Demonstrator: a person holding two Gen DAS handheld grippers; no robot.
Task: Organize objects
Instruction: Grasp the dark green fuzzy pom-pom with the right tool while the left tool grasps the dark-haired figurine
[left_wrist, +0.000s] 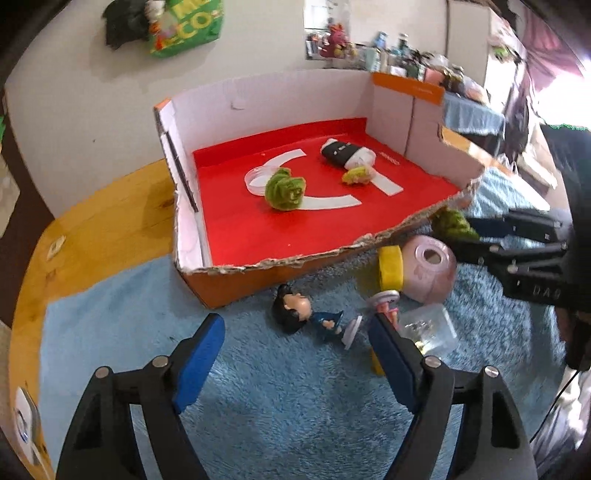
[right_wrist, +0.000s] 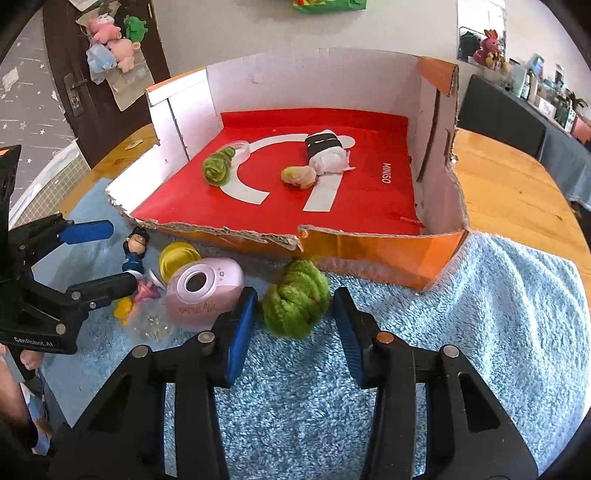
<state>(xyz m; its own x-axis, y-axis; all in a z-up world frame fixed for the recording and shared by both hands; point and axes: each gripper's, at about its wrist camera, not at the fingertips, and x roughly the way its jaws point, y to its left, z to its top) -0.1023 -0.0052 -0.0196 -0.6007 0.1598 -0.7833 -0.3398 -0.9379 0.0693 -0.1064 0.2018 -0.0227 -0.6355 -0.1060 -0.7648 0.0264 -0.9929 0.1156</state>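
Blue fleece towel fills your left wrist view, spread over the wooden worktop. Your left gripper hangs above it with jaws wide apart and nothing between them. Just ahead lies a small dark-haired figurine on its side, near a clear plastic tub, a pink rounded gadget and a yellow lid. Beyond them sits the torn cardboard box with its red floor, holding a green fuzzy ball, a black-and-white bundle and a pale yellowish piece. Your right gripper enters from the right, its tips hidden against a second green fuzzy ball.

From your right wrist view, that second green fuzzy ball rests on the towel between the spread jaws of your right gripper, just outside the box's front wall; whether the blue pads touch it is hard to tell. This view alone shows "MINISO" printed on the red floor.
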